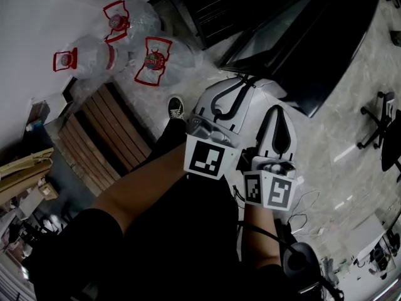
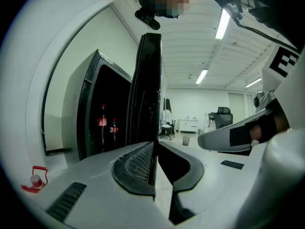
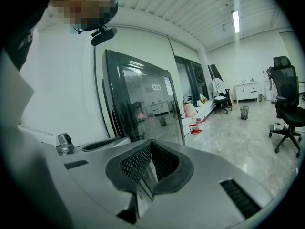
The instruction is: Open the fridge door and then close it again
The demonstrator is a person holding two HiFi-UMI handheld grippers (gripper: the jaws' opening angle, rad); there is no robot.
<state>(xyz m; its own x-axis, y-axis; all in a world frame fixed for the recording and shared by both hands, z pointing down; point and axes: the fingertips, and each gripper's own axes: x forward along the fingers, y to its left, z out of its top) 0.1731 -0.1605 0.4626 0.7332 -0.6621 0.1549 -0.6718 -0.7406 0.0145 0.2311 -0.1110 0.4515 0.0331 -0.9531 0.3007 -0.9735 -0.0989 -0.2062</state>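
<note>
The black fridge (image 1: 213, 8) stands with its glass door (image 1: 294, 36) swung out over the marble floor. In the left gripper view the cabinet (image 2: 90, 113) is open, with cola bottles (image 2: 102, 124) inside, and the door (image 2: 148, 80) is seen edge-on, running down into the jaws. My left gripper (image 1: 241, 81) (image 2: 156, 144) looks shut on that door edge. My right gripper (image 1: 276, 110) (image 3: 151, 142) hangs beside it, shut with nothing between the pads. Behind its jaws, the right gripper view shows the glass door (image 3: 143, 104).
Several large water bottles (image 1: 94, 58) with red handles stand by the wall, and one more (image 2: 34, 180) shows low on the left. A slatted wooden pallet (image 1: 106, 137) lies to my left. An office chair (image 1: 379, 115) (image 3: 286, 99) stands on the right. My shoe (image 1: 176, 107) is near the fridge.
</note>
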